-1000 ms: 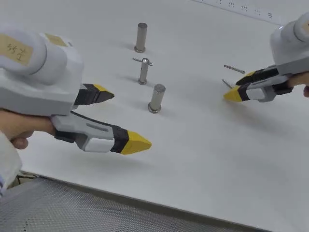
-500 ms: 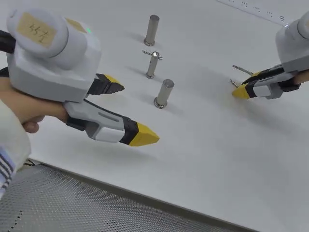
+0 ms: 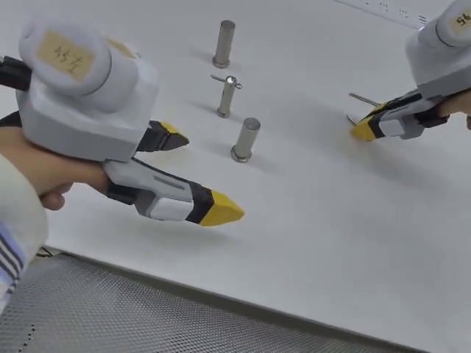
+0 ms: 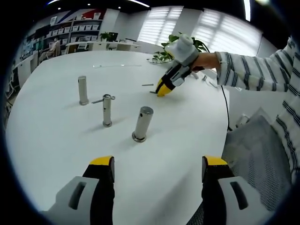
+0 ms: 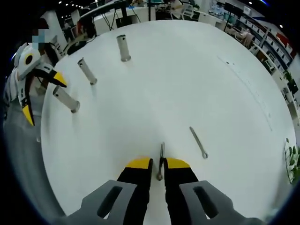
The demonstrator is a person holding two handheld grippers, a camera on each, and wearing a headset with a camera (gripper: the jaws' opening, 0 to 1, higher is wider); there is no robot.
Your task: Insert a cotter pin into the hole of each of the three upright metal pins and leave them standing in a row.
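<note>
- The left gripper is spread wide with nothing between its jaws, held above the white table.
- Ahead of the left gripper, three upright metal posts stand in a row that runs away from it and to the left in its own view.
- The nearest post stands almost straight ahead of the gap between the left gripper's jaws and has a bare top.
- The middle post stands beyond it and carries a fitted cotter pin through the hole near its top.
- The farthest post is bare like the nearest.
- The right gripper is well apart from the posts, tips down at the table, with its jaws drawn nearly together.
- A loose cotter pin lies flat in the narrow gap between the right gripper's jaws, pointing along them. I cannot tell whether the jaws are pressing on it.
- A second loose cotter pin lies on the table just ahead and to the right of the right gripper's tips, apart from them.
- In the right gripper view the posts stand far ahead to the left, with the left gripper beside them.
</note>
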